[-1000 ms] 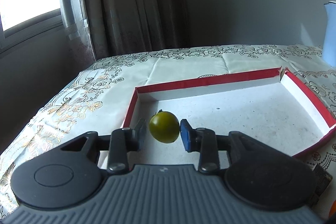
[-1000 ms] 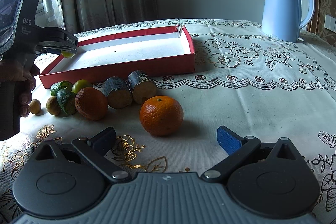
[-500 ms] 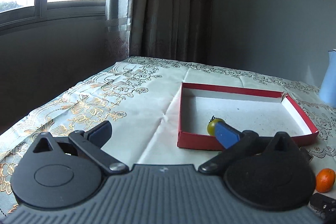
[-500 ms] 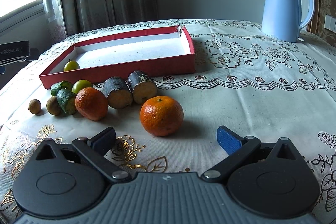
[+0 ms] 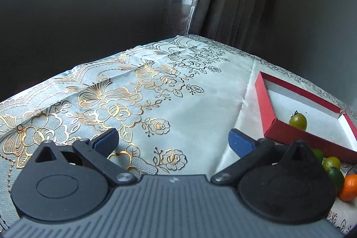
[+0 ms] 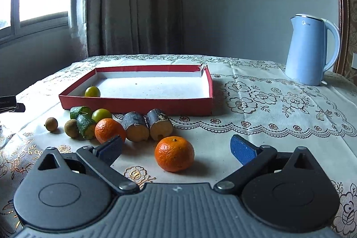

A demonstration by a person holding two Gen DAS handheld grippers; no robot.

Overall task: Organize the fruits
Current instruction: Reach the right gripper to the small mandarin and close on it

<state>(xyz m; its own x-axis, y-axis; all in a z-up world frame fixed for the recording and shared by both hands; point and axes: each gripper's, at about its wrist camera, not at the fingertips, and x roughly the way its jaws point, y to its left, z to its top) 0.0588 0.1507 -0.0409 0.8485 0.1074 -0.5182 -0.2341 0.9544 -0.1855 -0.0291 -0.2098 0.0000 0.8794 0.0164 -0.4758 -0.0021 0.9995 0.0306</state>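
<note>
Near the front edge of the table (image 6: 267, 126), the right gripper (image 6: 176, 147) is hovering with jaws spread wide and empty, the nearest orange (image 6: 174, 153) sitting between them. Closing squarely across its middle should be safest. It is sitting stem-up, round, showing no long axis. One green fruit (image 6: 92, 91) is lying inside the red tray (image 6: 138, 104). The left gripper (image 5: 173, 141) is hanging open over bare cloth.

Left gripper (image 5: 173, 142) jaws wide apart, nothing between, over floral tablecloth (image 5: 156, 90). Green tomato (image 5: 297, 122) sits inside red tray (image 5: 263, 104).
</note>
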